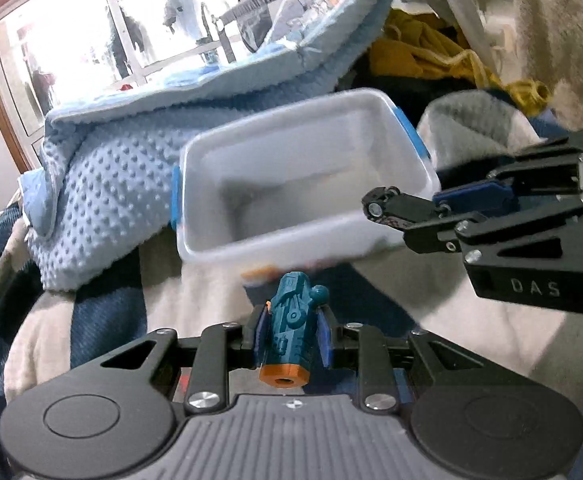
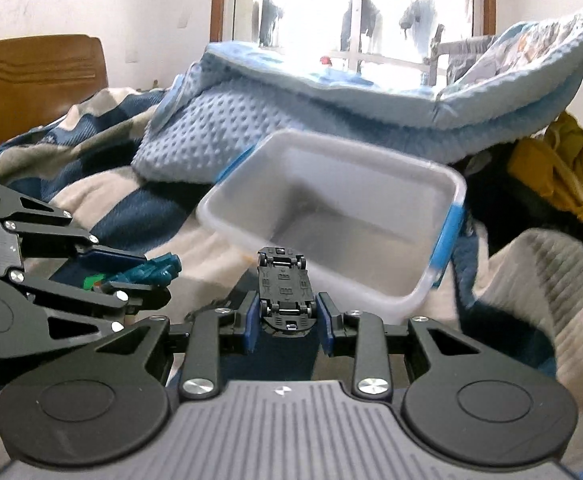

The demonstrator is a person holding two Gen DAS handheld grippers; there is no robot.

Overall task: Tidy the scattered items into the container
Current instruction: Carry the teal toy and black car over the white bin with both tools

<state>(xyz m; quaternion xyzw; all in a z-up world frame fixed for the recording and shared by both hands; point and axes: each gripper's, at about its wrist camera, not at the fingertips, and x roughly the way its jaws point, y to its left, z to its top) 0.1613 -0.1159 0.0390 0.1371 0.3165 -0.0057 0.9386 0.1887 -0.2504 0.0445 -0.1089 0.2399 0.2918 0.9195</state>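
My left gripper [image 1: 290, 334] is shut on a teal toy blaster with an orange muzzle [image 1: 291, 328], held just short of the near wall of a white plastic container with blue clips [image 1: 227, 160]. My right gripper [image 2: 287, 316] is shut on a small black toy car [image 2: 286, 292], its underside up, just in front of the container's near rim [image 2: 227, 224]. The container looks empty inside. The right gripper shows in the left wrist view [image 1: 419, 220] with the car [image 1: 383, 208] at the container's right side. The left gripper shows in the right wrist view [image 2: 131, 280] with the blaster [image 2: 153, 272].
The container rests on a bed with a blue and cream checked blanket [image 2: 103, 200]. A light blue dotted blanket [image 1: 103, 184] is piled behind it. Yellow clothing [image 2: 559, 176] and grey towels [image 1: 475, 128] lie to the right. A wooden headboard [image 2: 31, 84] and a window [image 2: 311, 12] are behind.
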